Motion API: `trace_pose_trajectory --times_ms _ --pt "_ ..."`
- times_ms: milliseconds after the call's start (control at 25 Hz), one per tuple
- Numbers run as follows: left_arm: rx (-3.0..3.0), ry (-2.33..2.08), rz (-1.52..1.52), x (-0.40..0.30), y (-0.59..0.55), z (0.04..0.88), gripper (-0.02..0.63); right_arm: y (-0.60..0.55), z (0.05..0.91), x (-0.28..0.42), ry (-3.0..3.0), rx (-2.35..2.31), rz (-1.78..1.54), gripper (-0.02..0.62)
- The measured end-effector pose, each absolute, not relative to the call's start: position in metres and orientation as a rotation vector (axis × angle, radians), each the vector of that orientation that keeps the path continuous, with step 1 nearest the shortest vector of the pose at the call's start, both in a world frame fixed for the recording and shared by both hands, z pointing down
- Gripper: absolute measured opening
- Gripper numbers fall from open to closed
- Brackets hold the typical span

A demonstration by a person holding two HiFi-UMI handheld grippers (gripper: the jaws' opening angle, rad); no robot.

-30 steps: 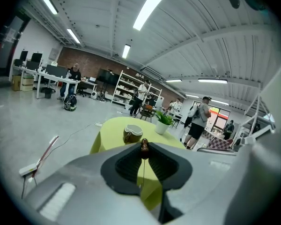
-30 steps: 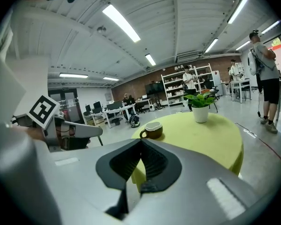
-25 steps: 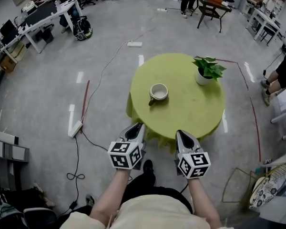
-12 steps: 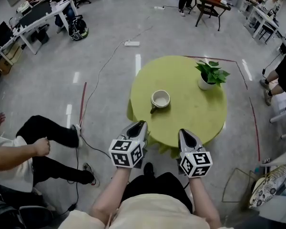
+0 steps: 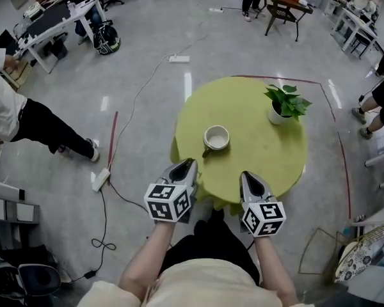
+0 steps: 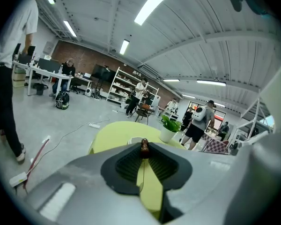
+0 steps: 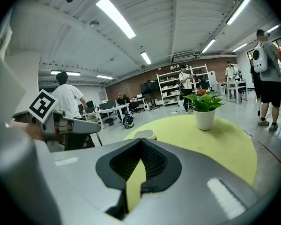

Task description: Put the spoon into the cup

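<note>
A white cup (image 5: pixel 216 137) stands on the round yellow-green table (image 5: pixel 259 155), left of its middle, handle toward me. My left gripper (image 5: pixel 186 165) hovers at the table's near edge, just short of the cup. In the left gripper view its jaws are shut on the spoon (image 6: pixel 143 146); only a small brown end shows, poking up between the tips, with the cup (image 6: pixel 132 140) right behind it. My right gripper (image 5: pixel 248 176) is held over the near edge further right, shut with nothing in it, and in its own view the cup (image 7: pixel 144 134) lies ahead, slightly left.
A potted plant (image 5: pixel 285 105) in a white pot stands at the table's far right. A cable and power strip (image 5: pixel 101 176) lie on the floor to the left. A person (image 5: pixel 25 117) walks at far left. A wire rack (image 5: pixel 355 251) sits at bottom right.
Both grippers have come forward together, so the table and cup lie closer beneath them. A person at the left came into view and walked off toward the upper left.
</note>
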State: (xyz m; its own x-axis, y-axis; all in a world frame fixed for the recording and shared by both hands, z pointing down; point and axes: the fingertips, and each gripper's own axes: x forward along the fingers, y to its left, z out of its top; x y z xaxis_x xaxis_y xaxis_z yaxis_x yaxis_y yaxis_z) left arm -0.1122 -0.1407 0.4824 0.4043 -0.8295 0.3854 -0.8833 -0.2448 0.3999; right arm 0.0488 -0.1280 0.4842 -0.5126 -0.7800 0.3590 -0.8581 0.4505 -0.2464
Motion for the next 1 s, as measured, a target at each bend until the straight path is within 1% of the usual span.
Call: trace_pose_trajectory --times_ms 1000 --pt "2.155 -1.412 0.054 -0.073 -0.219 0.453 0.048 -0.194 0.481 0.052 -2.550 1.337 0.586 0.002"
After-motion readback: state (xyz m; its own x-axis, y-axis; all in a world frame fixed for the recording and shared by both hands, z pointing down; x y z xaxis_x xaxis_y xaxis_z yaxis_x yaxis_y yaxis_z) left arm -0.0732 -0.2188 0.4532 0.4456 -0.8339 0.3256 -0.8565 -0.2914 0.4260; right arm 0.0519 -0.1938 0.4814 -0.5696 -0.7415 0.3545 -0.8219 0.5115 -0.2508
